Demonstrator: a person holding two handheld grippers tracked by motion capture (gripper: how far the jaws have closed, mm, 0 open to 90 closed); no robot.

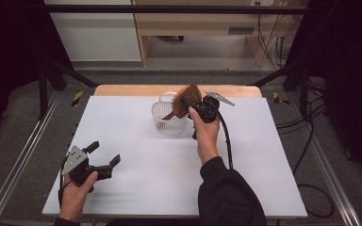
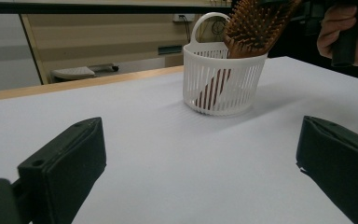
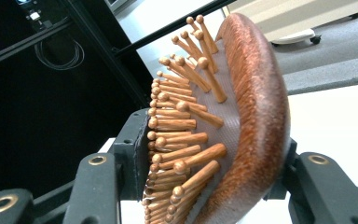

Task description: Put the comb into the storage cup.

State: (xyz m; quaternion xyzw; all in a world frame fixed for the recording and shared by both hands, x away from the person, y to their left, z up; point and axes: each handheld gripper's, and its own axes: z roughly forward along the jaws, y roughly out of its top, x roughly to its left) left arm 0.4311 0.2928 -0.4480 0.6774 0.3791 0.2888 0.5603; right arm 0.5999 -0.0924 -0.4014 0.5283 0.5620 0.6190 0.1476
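Left gripper (image 1: pixel 102 155) sits idle at the near-left of the table (image 1: pixel 136 179), jaws spread wide, nothing between them, well apart from the work. Moving right: white slatted basket (image 1: pixel 168 117) stands upright at table centre-back. Wooden hairbrush (image 1: pixel 185 100) has its handle down inside the basket, head up and tilted toward the right hand. Right gripper (image 1: pixel 189 104) is clamped on the brush head, one jaw against the bristle face, one on the rounded back (image 3: pixel 261 121). Brush long axis runs steeply down-left from gripper into basket; I'd guess the next move goes along that line. No brand, label or text readable anywhere.
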